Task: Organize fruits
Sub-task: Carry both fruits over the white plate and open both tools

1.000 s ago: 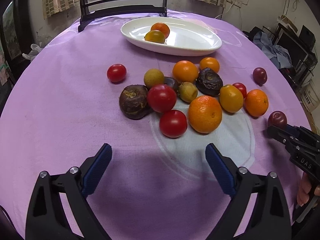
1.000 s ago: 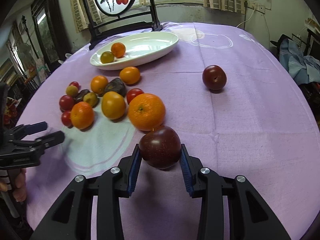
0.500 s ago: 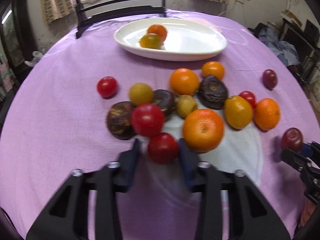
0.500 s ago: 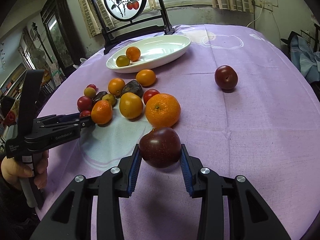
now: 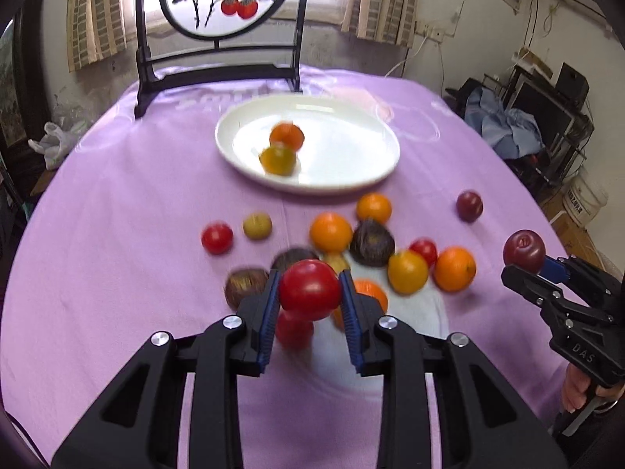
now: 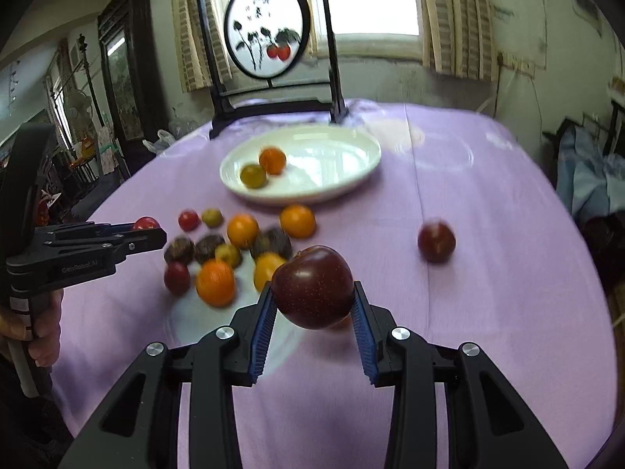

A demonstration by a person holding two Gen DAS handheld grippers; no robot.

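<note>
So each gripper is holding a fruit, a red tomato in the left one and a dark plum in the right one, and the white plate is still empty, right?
Not quite. The white plate is not empty: two fruits lie in it, an orange one and a yellow-green one, as the left wrist view shows. The rest is right: the left gripper holds a red tomato, the right gripper a dark plum.

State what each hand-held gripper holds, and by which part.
Left hand-held gripper: a red tomato, pads on its two sides. Right hand-held gripper: a dark plum, also clamped at its sides.
</note>
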